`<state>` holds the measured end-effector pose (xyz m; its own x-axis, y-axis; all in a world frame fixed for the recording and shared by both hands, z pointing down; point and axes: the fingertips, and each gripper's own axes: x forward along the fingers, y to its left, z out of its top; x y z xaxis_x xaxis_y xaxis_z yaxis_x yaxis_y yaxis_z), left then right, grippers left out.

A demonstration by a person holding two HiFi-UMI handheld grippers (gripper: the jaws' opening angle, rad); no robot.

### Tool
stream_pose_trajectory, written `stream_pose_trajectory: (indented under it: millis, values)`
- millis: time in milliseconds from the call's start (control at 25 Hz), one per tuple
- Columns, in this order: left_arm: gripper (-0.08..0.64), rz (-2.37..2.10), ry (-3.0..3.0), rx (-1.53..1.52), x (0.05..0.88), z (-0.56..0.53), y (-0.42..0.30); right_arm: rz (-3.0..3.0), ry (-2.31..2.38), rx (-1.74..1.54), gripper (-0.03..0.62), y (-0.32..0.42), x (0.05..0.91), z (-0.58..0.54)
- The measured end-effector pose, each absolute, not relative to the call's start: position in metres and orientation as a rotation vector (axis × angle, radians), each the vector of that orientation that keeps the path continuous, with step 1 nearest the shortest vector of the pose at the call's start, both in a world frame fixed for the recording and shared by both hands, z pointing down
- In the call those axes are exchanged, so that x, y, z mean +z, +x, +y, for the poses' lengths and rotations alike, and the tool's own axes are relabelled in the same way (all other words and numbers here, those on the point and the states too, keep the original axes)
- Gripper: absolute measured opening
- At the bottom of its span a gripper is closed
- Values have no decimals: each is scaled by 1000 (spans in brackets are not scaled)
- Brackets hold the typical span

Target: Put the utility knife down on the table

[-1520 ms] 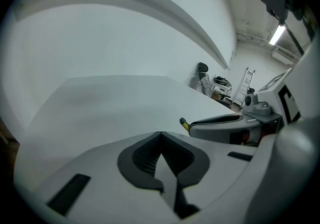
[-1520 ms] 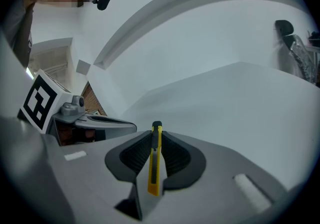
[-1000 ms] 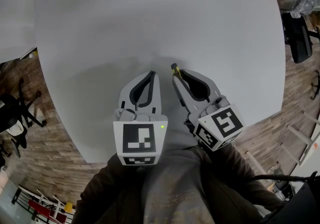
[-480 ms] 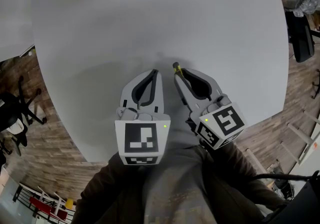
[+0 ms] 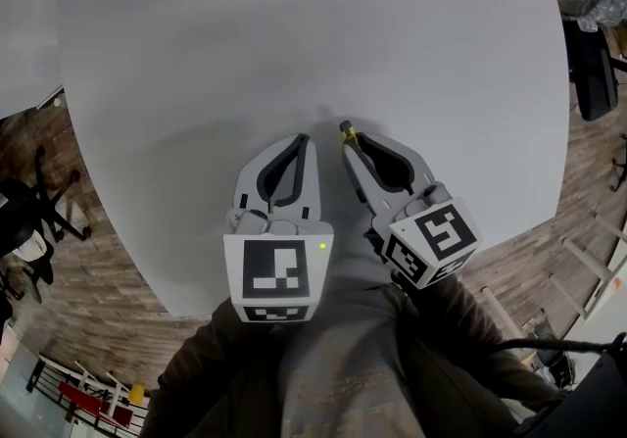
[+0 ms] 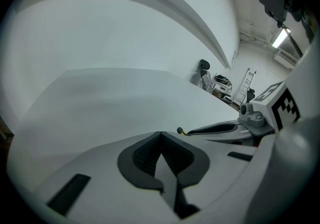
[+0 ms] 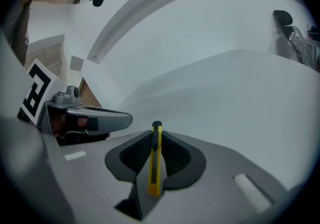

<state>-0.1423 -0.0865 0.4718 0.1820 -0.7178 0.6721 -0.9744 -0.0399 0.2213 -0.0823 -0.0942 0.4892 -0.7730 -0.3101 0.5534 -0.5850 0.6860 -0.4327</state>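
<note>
A slim yellow and black utility knife point(image 7: 155, 160) is clamped between the jaws of my right gripper point(image 7: 156, 140), its dark tip pointing forward past them. From the head view the knife point(image 5: 345, 133) shows only as a yellow and black tip at the front of the right gripper point(image 5: 349, 140), which hovers above the white round table point(image 5: 294, 44) near its front edge. Beside it on the left, my left gripper point(image 5: 303, 142) is shut with nothing between its pads. In the left gripper view the left gripper point(image 6: 160, 135) is closed, and the knife tip point(image 6: 181, 131) pokes out of the right gripper alongside.
The table top point(image 7: 240, 92) spreads wide and bare ahead of both grippers. Wood floor point(image 5: 88, 269) shows around its edge. A dark office chair point(image 5: 586, 64) stands at the right and another chair point(image 5: 29, 220) at the left. The person's dark sleeves point(image 5: 323, 377) fill the bottom of the head view.
Almost nothing differs; both grippers hold the same places side by side over the table's front, and the knife stays clamped in the right one.
</note>
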Motion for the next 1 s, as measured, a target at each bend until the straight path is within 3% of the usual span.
stream_pose_trajectory:
  millis: [1000]
  values:
    - [3, -1574, 1812, 507, 478, -88, -139, -2433, 674, 845, 64, -84, 497, -92]
